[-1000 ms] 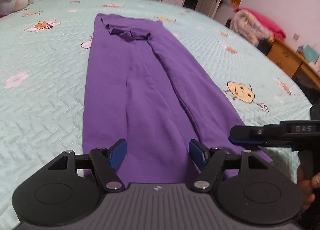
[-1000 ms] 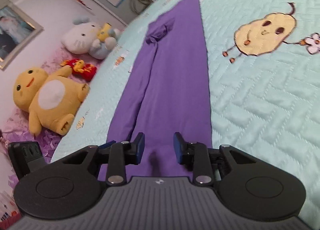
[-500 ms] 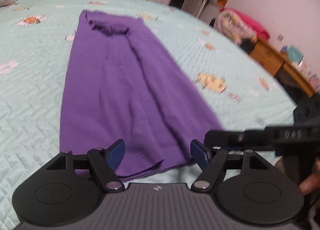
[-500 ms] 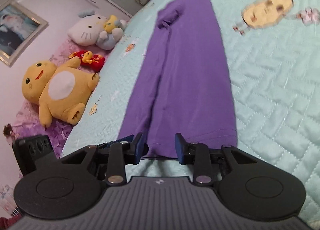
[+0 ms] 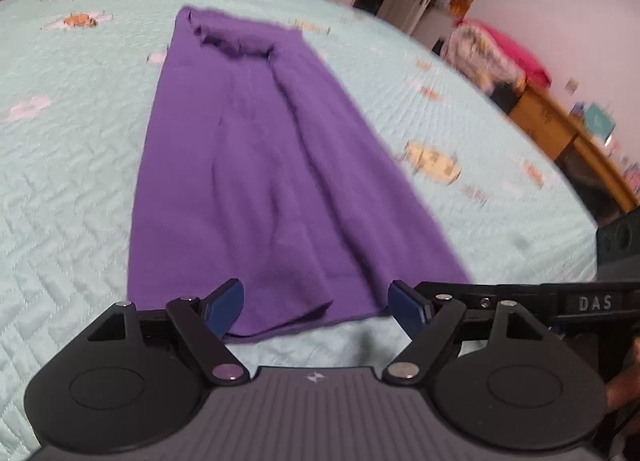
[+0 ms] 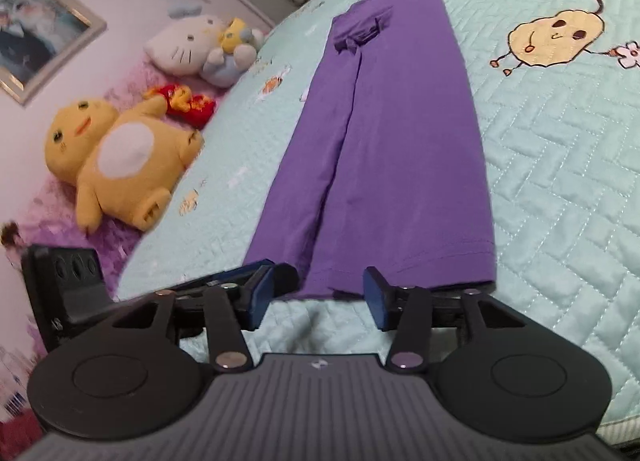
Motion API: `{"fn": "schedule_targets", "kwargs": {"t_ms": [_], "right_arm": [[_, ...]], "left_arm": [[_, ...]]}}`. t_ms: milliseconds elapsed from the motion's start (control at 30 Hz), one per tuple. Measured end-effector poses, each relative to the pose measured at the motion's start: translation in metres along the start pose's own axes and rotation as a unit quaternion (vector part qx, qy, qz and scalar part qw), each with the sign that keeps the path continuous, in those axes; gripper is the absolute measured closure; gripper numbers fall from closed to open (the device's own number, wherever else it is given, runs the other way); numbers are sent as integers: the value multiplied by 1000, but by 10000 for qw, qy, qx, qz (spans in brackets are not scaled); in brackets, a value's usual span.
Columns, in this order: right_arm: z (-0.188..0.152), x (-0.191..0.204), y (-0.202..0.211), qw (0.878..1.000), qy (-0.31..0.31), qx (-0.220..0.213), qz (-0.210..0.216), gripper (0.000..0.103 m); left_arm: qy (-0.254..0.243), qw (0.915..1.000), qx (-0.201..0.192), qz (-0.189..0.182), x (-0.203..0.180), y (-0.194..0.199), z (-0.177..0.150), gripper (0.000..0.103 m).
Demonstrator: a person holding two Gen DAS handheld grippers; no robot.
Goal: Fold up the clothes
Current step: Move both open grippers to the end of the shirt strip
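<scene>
A purple garment (image 5: 256,165), folded lengthwise into a long strip, lies flat on the mint quilted bedspread (image 5: 60,201). My left gripper (image 5: 316,307) hovers at its near hem with the jaws opening wide. The hem edge shows between the blue pads, which do not press on it. In the right wrist view the same garment (image 6: 384,165) runs away from my right gripper (image 6: 318,297). Its jaws are opening too, and the hem lies just ahead of the tips, with bare bedspread between the pads. The two tools stand side by side at this hem.
A yellow plush toy (image 6: 120,157), a white cat plush (image 6: 188,49) and a small red toy (image 6: 184,103) lie left of the bed. A wooden desk (image 5: 560,129) and a pile of pink bedding (image 5: 492,57) stand at the right. A hand (image 5: 624,385) holds the right tool.
Both grippers have drawn back along the garment, from over the cloth to its near hem. The right jaws have widened clearly, the left ones a little. The garment lies as before.
</scene>
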State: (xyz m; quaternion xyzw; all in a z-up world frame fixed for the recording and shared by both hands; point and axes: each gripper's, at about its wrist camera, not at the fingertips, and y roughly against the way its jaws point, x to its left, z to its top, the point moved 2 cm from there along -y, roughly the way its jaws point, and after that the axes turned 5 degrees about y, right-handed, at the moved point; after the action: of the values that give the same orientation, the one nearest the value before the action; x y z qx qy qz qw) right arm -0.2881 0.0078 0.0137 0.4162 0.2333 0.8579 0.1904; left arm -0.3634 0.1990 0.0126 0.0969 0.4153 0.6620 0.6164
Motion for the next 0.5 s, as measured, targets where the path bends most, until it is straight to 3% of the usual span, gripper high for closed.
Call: {"fn": "schedule_targets", "kwargs": {"t_ms": [133, 267, 367, 500], "right_arm": [[-4, -6, 0, 9998, -187, -18, 27, 52], [0, -5, 10, 9997, -243, -50, 60, 52], [6, -7, 29, 9993, -189, -326, 34, 52], [17, -19, 54, 9968, -158, -715, -331, 52]], "left_arm": [[-90, 9999, 33, 47, -1, 2, 0, 20], [368, 9993, -6, -39, 7, 10, 6, 21], [669, 9976, -145, -61, 16, 22, 7, 21], [1039, 9939, -371, 0, 33, 41, 5, 21]]}}
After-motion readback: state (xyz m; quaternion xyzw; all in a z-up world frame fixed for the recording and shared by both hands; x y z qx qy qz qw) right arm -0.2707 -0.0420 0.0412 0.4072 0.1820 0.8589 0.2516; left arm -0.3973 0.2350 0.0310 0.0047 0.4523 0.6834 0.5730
